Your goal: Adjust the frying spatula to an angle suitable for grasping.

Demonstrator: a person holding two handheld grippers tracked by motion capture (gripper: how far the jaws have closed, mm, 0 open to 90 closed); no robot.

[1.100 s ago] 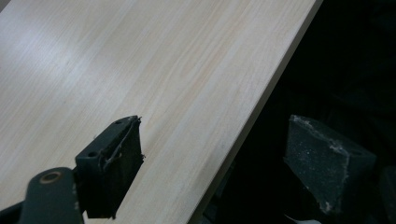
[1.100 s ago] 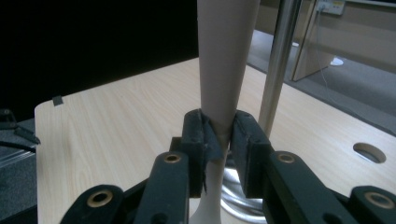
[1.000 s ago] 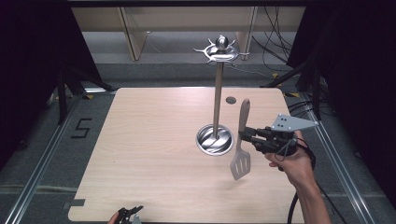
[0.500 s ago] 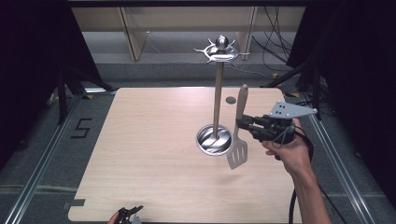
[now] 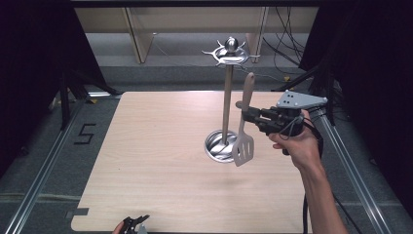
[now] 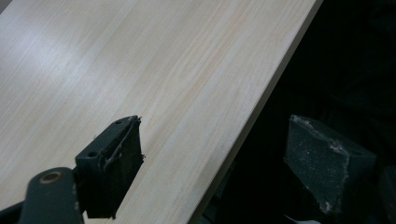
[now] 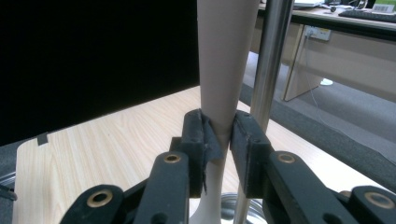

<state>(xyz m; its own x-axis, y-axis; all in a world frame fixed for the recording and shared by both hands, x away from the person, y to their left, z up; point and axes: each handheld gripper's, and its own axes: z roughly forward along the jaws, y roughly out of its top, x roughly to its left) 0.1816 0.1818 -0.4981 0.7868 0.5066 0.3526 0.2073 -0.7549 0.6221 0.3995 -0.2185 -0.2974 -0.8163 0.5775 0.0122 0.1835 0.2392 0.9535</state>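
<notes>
Right tool [image 5: 249, 115] clamping spatula [image 5: 243, 146], stand pole [image 5: 227, 105] just beside

A pale wooden table [image 5: 160, 161] stands on grey carpet, where a "5" [image 5: 84, 134] is taped beside its left edge. Black cables [image 5: 285, 48] hang behind, and metal rails [image 5: 41, 170] flank the table.

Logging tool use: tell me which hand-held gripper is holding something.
The right hand-held gripper: its jaws clamp the spatula handle beside the metal stand. The left hand-held gripper sits open at the table's near edge, gripping nothing.
</notes>
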